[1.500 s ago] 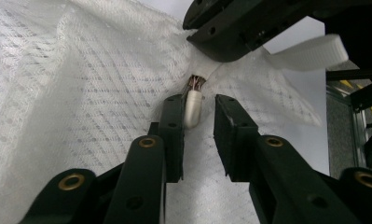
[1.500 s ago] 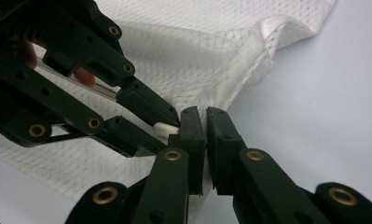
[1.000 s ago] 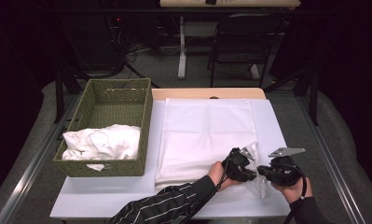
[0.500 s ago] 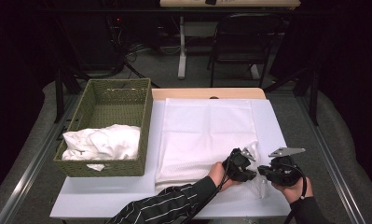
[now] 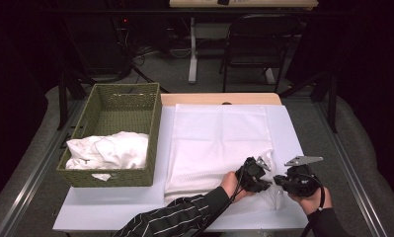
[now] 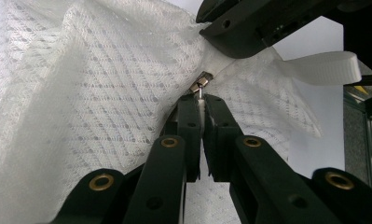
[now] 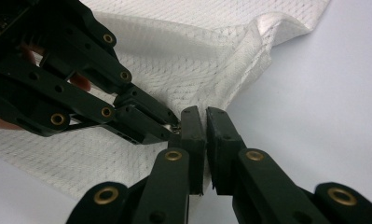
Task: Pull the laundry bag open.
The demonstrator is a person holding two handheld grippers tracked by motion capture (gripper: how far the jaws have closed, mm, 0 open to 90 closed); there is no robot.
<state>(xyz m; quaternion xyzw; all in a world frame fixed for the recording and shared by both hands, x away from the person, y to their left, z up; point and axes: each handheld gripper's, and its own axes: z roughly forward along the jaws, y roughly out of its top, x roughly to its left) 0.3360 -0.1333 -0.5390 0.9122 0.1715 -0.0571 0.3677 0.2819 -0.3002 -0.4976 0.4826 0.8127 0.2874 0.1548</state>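
Observation:
A white mesh bag (image 5: 219, 138) lies flat on the white table, and its near right corner is lifted between the two grippers. My left gripper (image 6: 201, 100) is shut on the small metal zipper pull (image 6: 200, 84) at that corner. My right gripper (image 7: 204, 112) is shut on the bag's edge (image 7: 230, 88) right beside it. The two grippers meet tip to tip, the left gripper (image 5: 263, 180) to the left of the right gripper (image 5: 278, 181). A white fabric tab (image 6: 323, 67) sticks out from the bag past the right gripper's jaw.
A green woven basket (image 5: 110, 103) stands at the table's left with crumpled white cloth (image 5: 108, 150) in its near half. A wooden board (image 5: 219, 98) lies under the bag's far edge. A chair (image 5: 256, 44) stands on the floor beyond the table.

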